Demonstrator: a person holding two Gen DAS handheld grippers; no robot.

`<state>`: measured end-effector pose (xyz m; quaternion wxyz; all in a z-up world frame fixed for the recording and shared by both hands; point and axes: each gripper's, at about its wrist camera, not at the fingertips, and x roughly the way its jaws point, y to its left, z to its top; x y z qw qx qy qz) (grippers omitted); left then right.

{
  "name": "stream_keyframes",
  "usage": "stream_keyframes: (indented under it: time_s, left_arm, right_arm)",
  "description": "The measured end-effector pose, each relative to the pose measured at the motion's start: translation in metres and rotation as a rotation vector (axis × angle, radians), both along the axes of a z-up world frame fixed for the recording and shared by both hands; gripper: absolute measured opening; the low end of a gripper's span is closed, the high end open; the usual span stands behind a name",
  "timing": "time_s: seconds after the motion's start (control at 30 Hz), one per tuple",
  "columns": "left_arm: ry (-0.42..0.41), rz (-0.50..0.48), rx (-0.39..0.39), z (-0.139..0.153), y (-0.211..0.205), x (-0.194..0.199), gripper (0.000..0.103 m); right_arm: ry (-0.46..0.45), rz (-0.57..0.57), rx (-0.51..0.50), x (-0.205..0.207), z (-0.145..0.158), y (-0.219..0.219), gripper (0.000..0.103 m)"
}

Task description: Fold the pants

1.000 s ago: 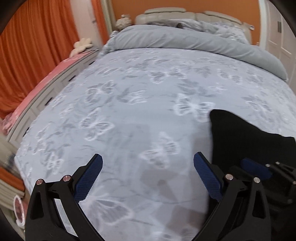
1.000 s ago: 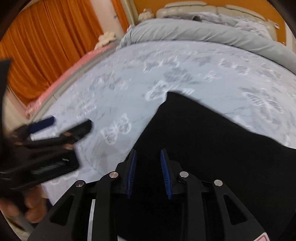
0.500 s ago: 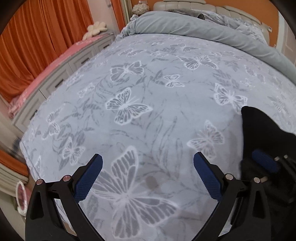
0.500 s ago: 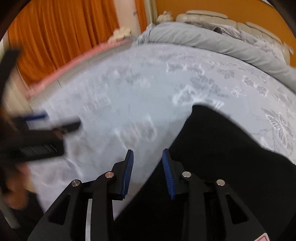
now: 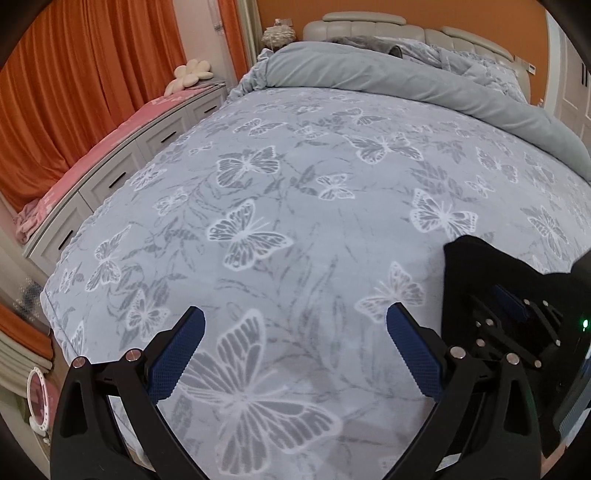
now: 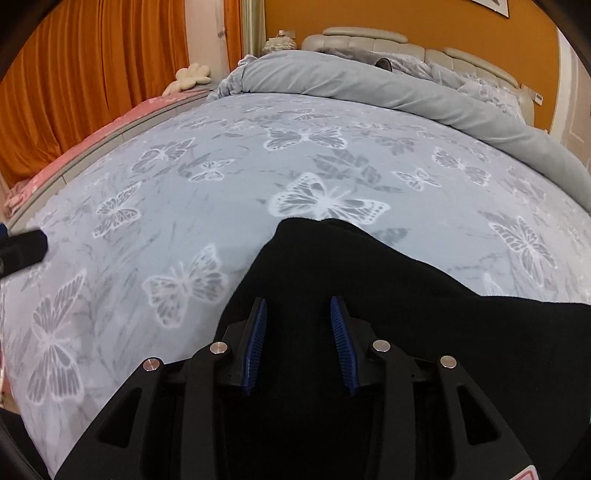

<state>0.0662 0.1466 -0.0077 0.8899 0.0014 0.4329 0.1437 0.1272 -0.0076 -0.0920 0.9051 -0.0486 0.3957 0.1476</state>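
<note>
Black pants (image 6: 369,280) lie on the butterfly-print bed cover (image 6: 221,192), their near part under my right gripper (image 6: 299,310). Its jaws stand a narrow gap apart over the black cloth; I cannot tell whether cloth is pinched between them. In the left wrist view the pants (image 5: 476,266) show at the right edge, with the right gripper (image 5: 517,317) on them. My left gripper (image 5: 295,321) is wide open and empty, above bare bed cover to the left of the pants.
A rolled grey duvet (image 5: 406,81) lies across the head of the bed before the padded headboard (image 5: 406,26). A white drawer bench with a pink cover (image 5: 122,147) runs along the left. Orange curtains (image 5: 74,85) hang behind.
Both grippers have pulled back and lifted a little, so more of the bed shows. The pants edge sits further right in the left view. The right jaws have widened slightly.
</note>
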Motion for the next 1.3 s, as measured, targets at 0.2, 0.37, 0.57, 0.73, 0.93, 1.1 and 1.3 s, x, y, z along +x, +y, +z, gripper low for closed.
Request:
stream_keyframes:
  time_s: [0.2, 0.37, 0.57, 0.73, 0.93, 1.1, 1.3]
  left_arm:
    - [0.002, -0.064, -0.074, -0.002, -0.022, 0.001, 0.097]
    - [-0.067, -0.208, -0.11, 0.007, -0.053, -0.013, 0.097]
    - [-0.06, -0.446, -0.171, 0.004, -0.116, -0.031, 0.098]
    - [-0.013, -0.637, -0.122, -0.016, -0.188, -0.042, 0.098]
    - [0.006, -0.77, 0.016, -0.047, -0.249, -0.052, 0.098]
    - [-0.065, -0.815, 0.1, -0.055, -0.279, -0.054, 0.098]
    - [-0.059, -0.723, 0.031, -0.065, -0.275, -0.017, 0.02]
  right_arm:
    - [0.045, 0.017, 0.144, -0.01, 0.044, -0.047, 0.039]
    - [0.067, -0.159, 0.196, -0.039, 0.088, -0.168, 0.079]
    - [0.365, -0.248, 0.328, -0.048, 0.043, -0.258, 0.079]
    - [0.416, -0.151, 0.272, -0.053, 0.017, -0.242, 0.073]
    - [0.462, -0.097, 0.454, -0.038, 0.019, -0.24, 0.018]
    - [0.441, -0.003, 0.634, -0.031, 0.047, -0.231, 0.018]
    - [0.485, -0.002, 0.745, -0.013, 0.045, -0.22, 0.025]
